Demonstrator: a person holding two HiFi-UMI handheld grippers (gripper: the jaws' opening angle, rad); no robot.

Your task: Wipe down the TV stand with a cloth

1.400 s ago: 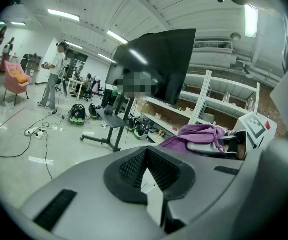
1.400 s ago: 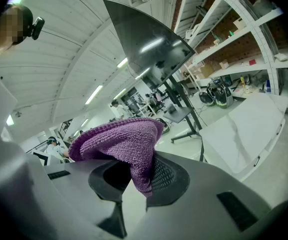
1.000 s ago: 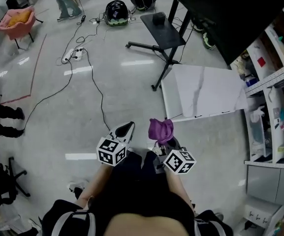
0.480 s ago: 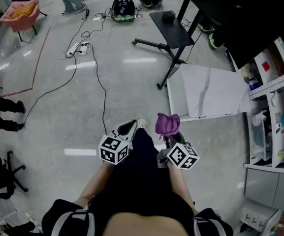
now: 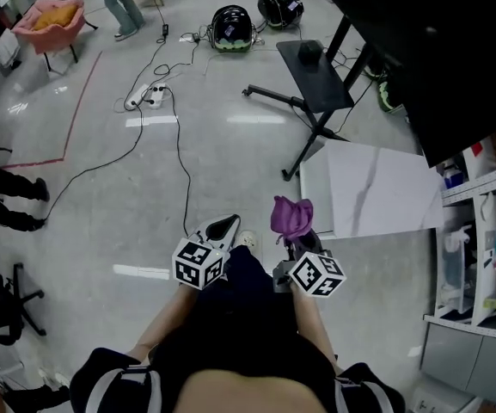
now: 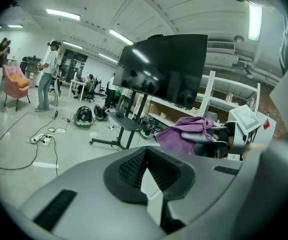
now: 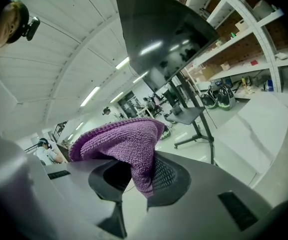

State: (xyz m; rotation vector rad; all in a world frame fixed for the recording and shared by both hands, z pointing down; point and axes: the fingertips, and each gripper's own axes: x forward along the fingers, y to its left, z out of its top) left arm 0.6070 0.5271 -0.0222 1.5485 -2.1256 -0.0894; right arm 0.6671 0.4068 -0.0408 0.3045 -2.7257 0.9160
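Observation:
The TV stand [image 5: 316, 76] is a black wheeled frame with a small shelf, standing ahead and to the right under a large dark TV [image 5: 428, 50]. It also shows in the left gripper view as the TV stand [image 6: 124, 121] and in the right gripper view as the TV stand [image 7: 188, 116]. My right gripper [image 5: 297, 239] is shut on a purple cloth [image 5: 290, 216], which bunches up over the jaws as the purple cloth [image 7: 119, 139]. My left gripper [image 5: 220, 228] is held beside it in front of my body, shut and holding nothing. Both are well short of the stand.
A white marbled slab [image 5: 376, 188] lies on the floor between me and the stand. Shelving [image 5: 480, 231] lines the right side. Cables and a power strip [image 5: 149, 97], helmets [image 5: 230, 26], a pink chair [image 5: 54, 20] and a person's legs [image 5: 7, 200] are to the left and far.
The view has shifted: the stand, TV and white slab now sit further right and slightly lower in the head view. Both grippers hold the same pose, cloth still gripped.

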